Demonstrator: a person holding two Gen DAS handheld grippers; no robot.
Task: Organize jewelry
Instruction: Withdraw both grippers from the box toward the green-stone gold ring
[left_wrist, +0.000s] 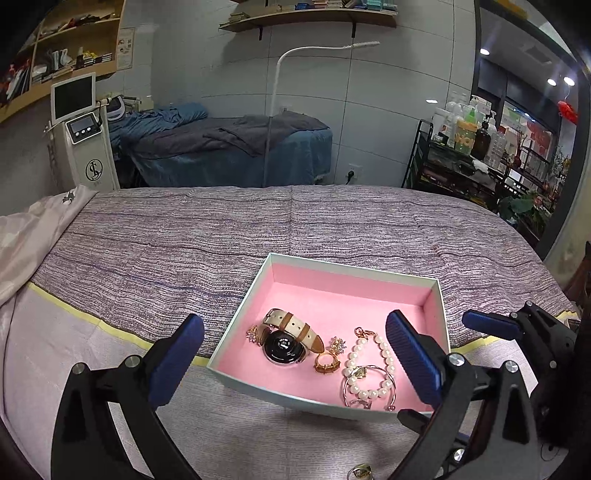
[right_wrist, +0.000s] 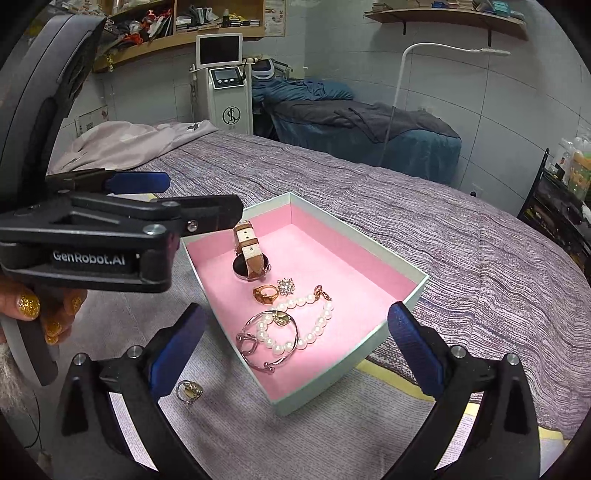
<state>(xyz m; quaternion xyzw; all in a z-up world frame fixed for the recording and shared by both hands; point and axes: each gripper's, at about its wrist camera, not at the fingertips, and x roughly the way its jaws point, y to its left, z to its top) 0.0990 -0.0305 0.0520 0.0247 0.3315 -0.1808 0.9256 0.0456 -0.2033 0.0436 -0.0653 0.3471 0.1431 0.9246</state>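
A pink-lined box (left_wrist: 439, 295) (right_wrist: 421, 284) sits on the bed. In it lie a watch with a tan strap (left_wrist: 286, 341) (right_wrist: 246, 254), a gold ring (left_wrist: 327, 363) (right_wrist: 265, 294), a sparkly brooch (left_wrist: 337, 345) (right_wrist: 285, 285), a second brooch (left_wrist: 253, 334), a pearl bracelet (left_wrist: 369, 369) (right_wrist: 314, 325) and a silver bangle (left_wrist: 369, 398) (right_wrist: 271, 343). A small ring (right_wrist: 189, 391) (left_wrist: 360, 472) lies on the cover outside the box. My left gripper (left_wrist: 295, 365) is open and empty over the box's near side. My right gripper (right_wrist: 297, 354) is open and empty above the bangle.
The bed has a purple striped cover (left_wrist: 221, 236) with a yellow-edged lilac sheet (left_wrist: 74, 332) near me. A pale quilt (right_wrist: 122, 144) lies at the bed's left. Beyond are a treatment bed (left_wrist: 229, 151), a white machine (left_wrist: 88, 140) and a black cart (left_wrist: 461, 158).
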